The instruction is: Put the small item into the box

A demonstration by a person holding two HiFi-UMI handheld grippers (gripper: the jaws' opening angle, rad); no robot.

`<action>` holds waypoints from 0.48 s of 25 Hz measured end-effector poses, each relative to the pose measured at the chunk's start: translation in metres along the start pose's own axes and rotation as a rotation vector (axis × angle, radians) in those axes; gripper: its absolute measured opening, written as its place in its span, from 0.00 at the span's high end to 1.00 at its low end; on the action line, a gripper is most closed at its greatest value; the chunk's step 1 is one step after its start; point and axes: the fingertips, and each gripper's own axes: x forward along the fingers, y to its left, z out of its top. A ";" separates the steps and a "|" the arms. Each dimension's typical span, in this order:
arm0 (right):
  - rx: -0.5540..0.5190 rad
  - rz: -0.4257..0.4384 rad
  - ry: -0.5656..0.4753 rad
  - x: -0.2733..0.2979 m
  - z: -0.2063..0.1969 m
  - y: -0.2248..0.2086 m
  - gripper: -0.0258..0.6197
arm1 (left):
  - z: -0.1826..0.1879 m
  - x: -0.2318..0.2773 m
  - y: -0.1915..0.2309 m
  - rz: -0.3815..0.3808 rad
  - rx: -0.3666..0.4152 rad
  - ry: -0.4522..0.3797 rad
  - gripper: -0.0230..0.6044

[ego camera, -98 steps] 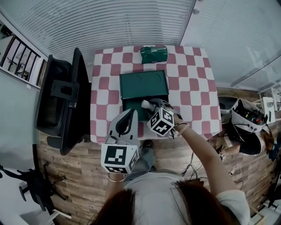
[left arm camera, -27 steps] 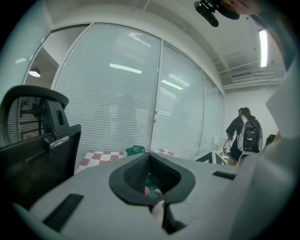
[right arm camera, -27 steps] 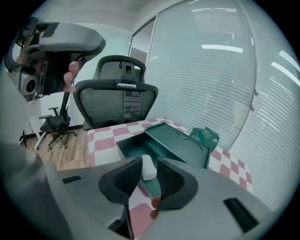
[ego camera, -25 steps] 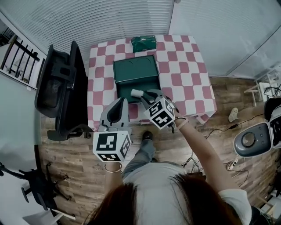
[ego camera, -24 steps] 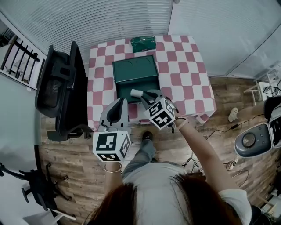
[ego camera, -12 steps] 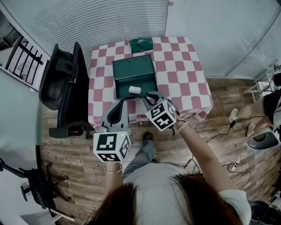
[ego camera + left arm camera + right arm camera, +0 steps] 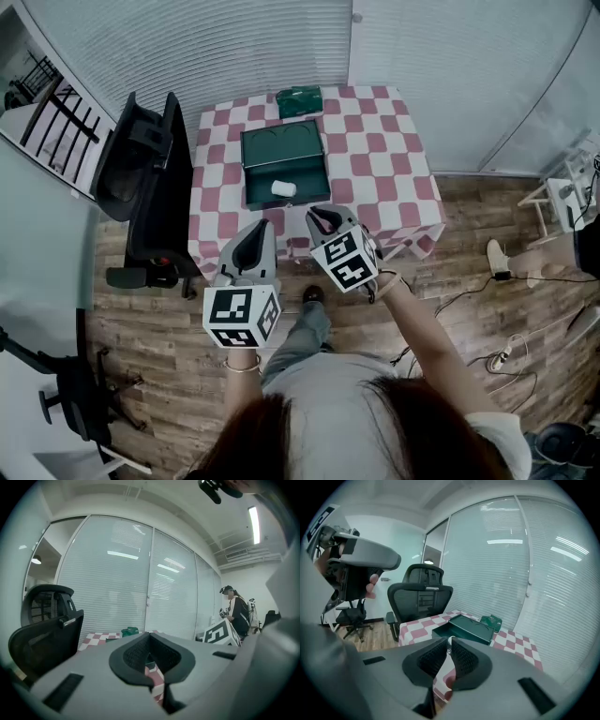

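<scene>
The small white item lies inside the open dark green box on the checkered table. Both grippers hang in front of the table's near edge, short of the box. My right gripper holds nothing. Its jaws are closing, and in the right gripper view only a narrow slit is left between them, with the box beyond. My left gripper is beside it on the left, with its jaws together and empty.
A green pouch lies at the table's far edge, behind the box. A black office chair stands against the table's left side. Wooden floor surrounds the table. A person stands far off to the right.
The white item has left my right gripper and now lies in the box. The right gripper has drawn back to the table's near edge and its jaws have narrowed. The left gripper has barely moved.
</scene>
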 end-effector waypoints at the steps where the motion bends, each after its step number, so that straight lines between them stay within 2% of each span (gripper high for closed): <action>1: 0.006 -0.007 -0.010 -0.006 0.001 0.001 0.89 | 0.000 -0.003 -0.003 -0.002 0.003 -0.002 0.95; 12: 0.064 -0.069 -0.111 -0.061 0.012 0.017 0.90 | 0.004 -0.038 -0.029 -0.024 0.038 -0.028 0.95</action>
